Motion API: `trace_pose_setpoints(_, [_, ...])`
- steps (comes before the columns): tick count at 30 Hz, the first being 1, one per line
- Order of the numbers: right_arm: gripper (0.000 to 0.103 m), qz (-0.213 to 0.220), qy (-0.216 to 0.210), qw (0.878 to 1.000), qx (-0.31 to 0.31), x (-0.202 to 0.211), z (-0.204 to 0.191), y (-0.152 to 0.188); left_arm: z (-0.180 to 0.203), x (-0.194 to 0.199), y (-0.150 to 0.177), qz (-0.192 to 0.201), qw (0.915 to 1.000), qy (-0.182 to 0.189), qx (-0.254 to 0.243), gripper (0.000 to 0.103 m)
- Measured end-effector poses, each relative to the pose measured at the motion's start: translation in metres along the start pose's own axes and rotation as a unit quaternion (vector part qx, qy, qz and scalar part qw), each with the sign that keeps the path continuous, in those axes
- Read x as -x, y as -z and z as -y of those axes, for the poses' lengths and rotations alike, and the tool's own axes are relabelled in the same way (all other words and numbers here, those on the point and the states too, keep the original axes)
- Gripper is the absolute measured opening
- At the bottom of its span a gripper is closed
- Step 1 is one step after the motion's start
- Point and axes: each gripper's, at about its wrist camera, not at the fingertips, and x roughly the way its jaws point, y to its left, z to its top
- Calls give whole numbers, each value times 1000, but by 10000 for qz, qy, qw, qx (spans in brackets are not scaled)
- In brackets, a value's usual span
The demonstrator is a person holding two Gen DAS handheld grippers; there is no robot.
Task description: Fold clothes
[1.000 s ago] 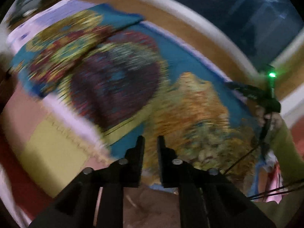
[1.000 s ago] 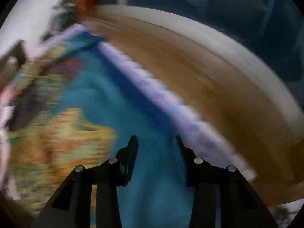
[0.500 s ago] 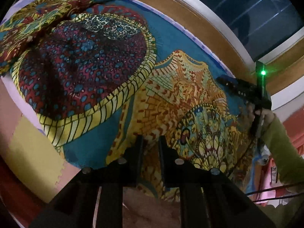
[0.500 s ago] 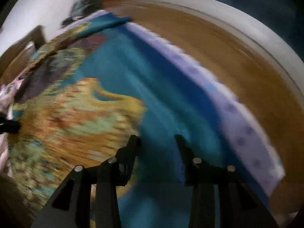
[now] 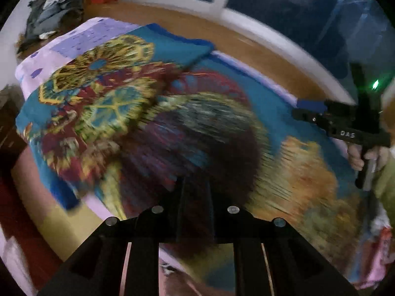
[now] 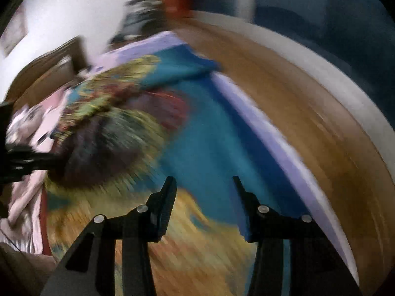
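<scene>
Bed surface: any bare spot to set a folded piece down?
Mostly covered by the patterned cloth. Bare: the lilac sheet at its far corner, beside the clothes pile, and the yellow strip at its near-left edge.

Your cloth [image 5: 172, 113] was teal-blue, printed with yellow and dark red medallions at its far end, a dark maroon round ringed in yellow beside them, and an orange-gold patch nearest you. Under the cloth, the bedsheet [image 5: 81, 37] was pale lilac with darker purple dots. Beyond the cloth ran a brown wooden ledge [image 6: 308, 103] edged in white. Both grippers [image 5: 195, 192] were black.
</scene>
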Motion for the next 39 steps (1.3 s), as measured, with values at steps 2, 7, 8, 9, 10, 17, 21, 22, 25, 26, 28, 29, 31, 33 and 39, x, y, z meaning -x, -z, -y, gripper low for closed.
trace_pose_setpoints(2, [44,-103,-312,9992,213,-47,-14,-30,-17,-18,-7,-76,9995,-237,204,15])
trace_pose_setpoints(7, [33,-130,-344,9992,137,-101,-2,-59,-35,-18,6,-189,9972,-471,558,12])
trace_pose_setpoints(8, [34,-133,-344,9992,119,-111,0,-65,-36,-16,10,-214,9967,-513,594,10])
trace_pose_setpoints(9, [32,-136,-345,9993,100,-121,3,-71,-38,-14,13,-225,9963,-525,644,9])
trace_pose_setpoints(10, [3,-139,-345,9993,82,-132,6,-76,-40,-12,16,-252,9957,-498,736,9])
trace_pose_setpoints(17, [0,-210,-178,9993,-234,-94,24,-54,-49,-3,27,-352,9933,-402,1022,5])
trace_pose_setpoints(21, [3,-251,-184,9991,-287,-58,18,-28,-33,10,22,-215,9962,-187,823,7])
trace_pose_setpoints(22, [4,-261,-186,9990,-301,-49,16,-21,-24,17,21,-117,9974,42,714,9])
trace_pose_setpoints(25, [6,-292,-191,9988,-341,-22,11,-1,8,20,20,-193,9975,568,363,19])
trace_pose_setpoints(26, [6,-302,-193,9987,-354,-12,10,6,20,19,20,-243,9967,745,233,19])
trace_pose_setpoints(28, [6,-322,-196,9986,-381,6,7,19,46,10,23,-433,9932,1075,-70,19])
trace_pose_setpoints(29, [6,-415,-271,9978,-431,14,4,38,56,4,27,-536,9912,1192,-191,19])
trace_pose_setpoints(31, [6,-697,-161,9965,-430,17,1,75,76,-8,35,-742,9861,1424,-434,19])
trace_pose_setpoints(33, [6,-846,171,9950,-494,29,12,115,89,-19,51,-1068,9818,1444,-617,19])
trace_pose_setpoints(39, [6,-393,1568,9684,-1898,82,113,179,90,-25,67,-1206,9809,1337,-737,19])
